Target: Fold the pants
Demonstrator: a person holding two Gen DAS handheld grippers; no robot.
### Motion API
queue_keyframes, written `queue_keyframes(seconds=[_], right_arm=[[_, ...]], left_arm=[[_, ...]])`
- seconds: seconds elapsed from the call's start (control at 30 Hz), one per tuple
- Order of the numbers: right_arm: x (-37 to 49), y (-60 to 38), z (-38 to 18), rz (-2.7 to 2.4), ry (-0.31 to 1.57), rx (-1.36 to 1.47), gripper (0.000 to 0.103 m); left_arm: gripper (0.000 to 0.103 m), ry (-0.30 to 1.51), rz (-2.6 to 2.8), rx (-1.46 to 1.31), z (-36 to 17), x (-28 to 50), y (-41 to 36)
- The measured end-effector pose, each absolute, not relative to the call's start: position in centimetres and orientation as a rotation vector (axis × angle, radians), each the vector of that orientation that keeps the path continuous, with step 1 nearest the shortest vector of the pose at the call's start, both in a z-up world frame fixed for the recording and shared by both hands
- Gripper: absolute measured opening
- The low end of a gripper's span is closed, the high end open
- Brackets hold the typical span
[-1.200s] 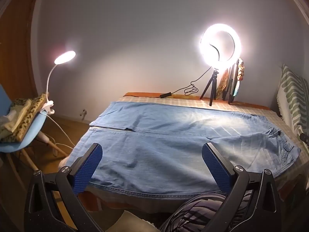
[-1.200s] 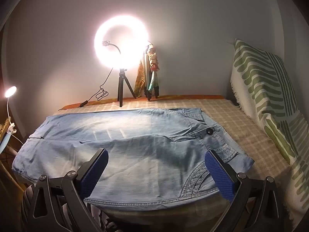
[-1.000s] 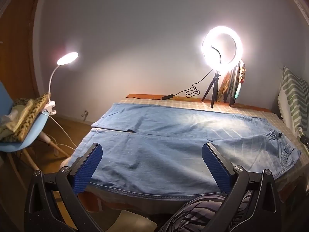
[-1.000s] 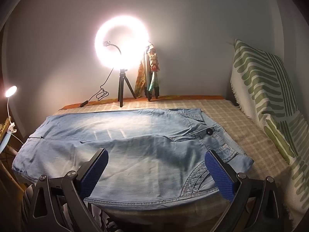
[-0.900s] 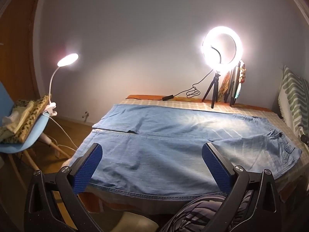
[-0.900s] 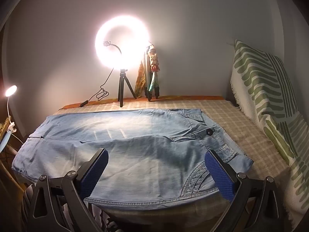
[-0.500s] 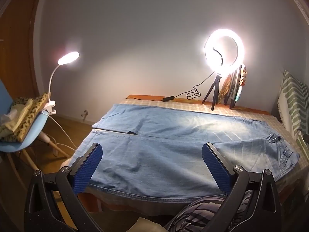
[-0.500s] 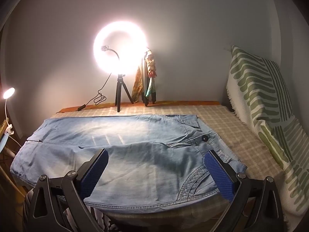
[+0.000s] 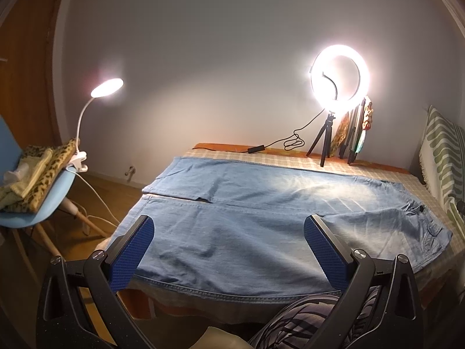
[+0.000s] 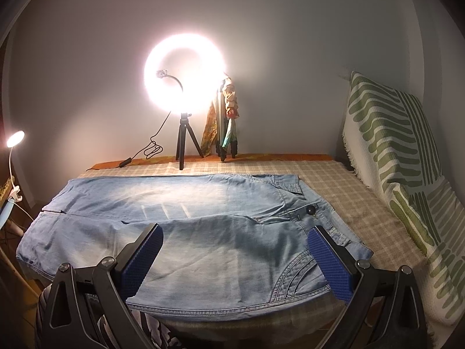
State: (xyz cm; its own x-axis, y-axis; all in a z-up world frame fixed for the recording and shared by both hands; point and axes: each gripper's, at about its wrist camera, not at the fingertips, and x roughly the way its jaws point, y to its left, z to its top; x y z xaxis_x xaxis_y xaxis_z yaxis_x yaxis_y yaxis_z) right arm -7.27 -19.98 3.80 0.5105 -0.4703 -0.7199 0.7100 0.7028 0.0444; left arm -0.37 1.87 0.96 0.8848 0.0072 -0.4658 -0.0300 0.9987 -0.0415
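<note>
A pair of light blue jeans [image 9: 261, 221] lies spread flat across the checked bed cover [image 9: 290, 160], legs to the left, waist to the right. The jeans also show in the right wrist view [image 10: 203, 232], with the waist button [image 10: 311, 210] at right. My left gripper [image 9: 229, 250] is open and empty, held above the near edge over the leg part. My right gripper [image 10: 232, 261] is open and empty, held above the near edge by the waist and back pocket.
A lit ring light on a tripod [image 9: 338, 93] and its cable [image 9: 290, 144] stand at the bed's far edge. A green striped cushion [image 10: 401, 168] leans at the right. A blue chair [image 9: 37, 203] with folded clothes and a clip lamp [image 9: 106, 87] stands at left.
Both grippers have drifted slightly; the right wrist view now sits a little closer over the jeans. The jeans have not moved and both grippers stay open.
</note>
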Motion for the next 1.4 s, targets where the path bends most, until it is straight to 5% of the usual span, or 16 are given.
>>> queue_keyframes(seconds=[1.4], right_arm=[[-6.9, -18.9, 4.4, -0.717, 0.727, 0.337, 0.101]], left_arm=[[0.103, 0.478, 0.025, -0.055, 1.0, -1.2, 2.6]])
